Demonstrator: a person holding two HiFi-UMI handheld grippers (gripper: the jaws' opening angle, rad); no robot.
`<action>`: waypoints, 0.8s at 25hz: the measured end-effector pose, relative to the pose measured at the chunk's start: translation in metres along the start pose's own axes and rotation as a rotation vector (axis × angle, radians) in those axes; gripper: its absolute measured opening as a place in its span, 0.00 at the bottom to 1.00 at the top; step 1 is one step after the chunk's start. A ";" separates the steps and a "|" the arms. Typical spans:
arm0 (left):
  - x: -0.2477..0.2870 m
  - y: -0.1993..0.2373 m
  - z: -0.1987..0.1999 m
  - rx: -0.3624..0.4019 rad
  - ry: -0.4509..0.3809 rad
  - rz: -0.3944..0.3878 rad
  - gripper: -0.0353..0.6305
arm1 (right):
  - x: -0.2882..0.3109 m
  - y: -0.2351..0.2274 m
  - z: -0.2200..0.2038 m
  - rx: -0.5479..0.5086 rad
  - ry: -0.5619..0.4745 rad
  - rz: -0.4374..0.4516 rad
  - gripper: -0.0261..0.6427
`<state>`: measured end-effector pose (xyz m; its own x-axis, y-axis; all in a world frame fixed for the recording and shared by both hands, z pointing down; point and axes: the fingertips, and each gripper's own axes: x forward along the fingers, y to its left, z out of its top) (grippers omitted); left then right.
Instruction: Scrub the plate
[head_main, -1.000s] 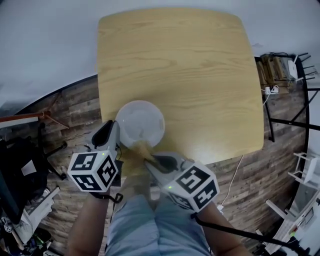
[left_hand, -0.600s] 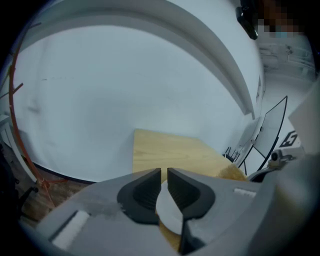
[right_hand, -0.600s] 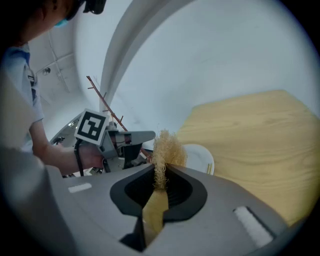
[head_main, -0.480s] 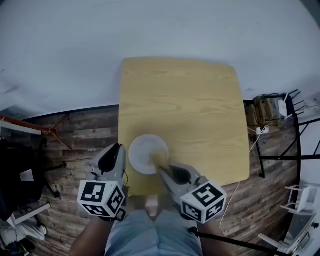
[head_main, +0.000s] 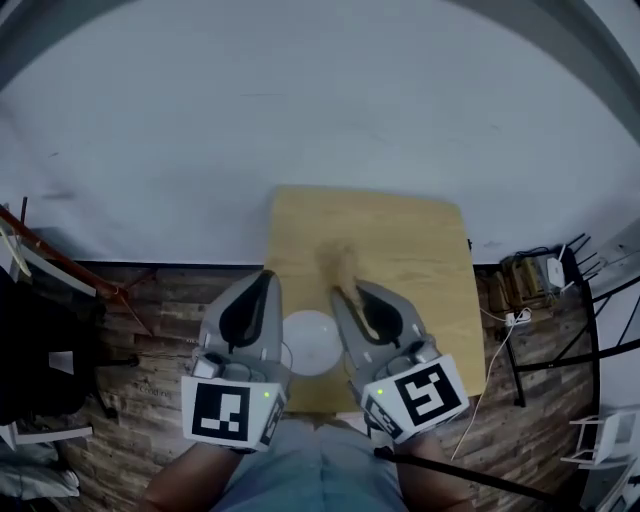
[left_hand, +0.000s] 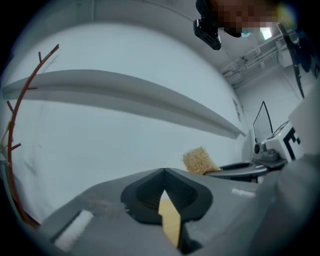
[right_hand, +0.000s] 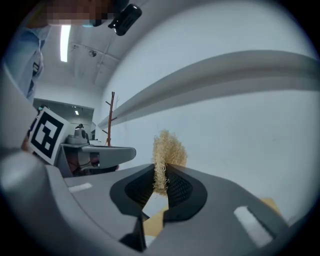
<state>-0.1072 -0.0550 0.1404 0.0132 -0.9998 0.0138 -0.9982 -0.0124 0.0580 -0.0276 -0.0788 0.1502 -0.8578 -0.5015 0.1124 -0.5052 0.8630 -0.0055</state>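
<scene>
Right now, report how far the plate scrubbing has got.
Done: cannot tell. The white plate lies on the table, too small to judge clean. In hand: right gripper shut on the fibrous scrubber, held off the plate; left gripper shut, empty. Left: scrubber onto the plate, if needed.

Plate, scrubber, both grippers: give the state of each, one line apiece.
Plate: lying flat on the table near its front edge, held by neither gripper.
Left gripper: jaws together, nothing between them.
Right gripper: shut on the scrubber.
Scrubber: pinched at its lower end, its tuft sticking out past the jaws, in the air and clear of the plate.
</scene>
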 end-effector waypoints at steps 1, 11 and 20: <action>0.000 0.001 0.008 0.003 -0.023 -0.001 0.09 | 0.002 0.000 0.010 -0.023 -0.028 -0.020 0.11; -0.006 -0.023 0.024 -0.007 -0.062 -0.057 0.09 | -0.013 -0.012 0.037 -0.079 -0.103 -0.106 0.10; -0.002 -0.034 0.018 0.004 -0.046 -0.082 0.09 | -0.024 -0.017 0.027 -0.069 -0.083 -0.136 0.10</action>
<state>-0.0747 -0.0530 0.1207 0.0922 -0.9951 -0.0371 -0.9941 -0.0941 0.0535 -0.0010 -0.0830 0.1208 -0.7880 -0.6152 0.0250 -0.6123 0.7873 0.0726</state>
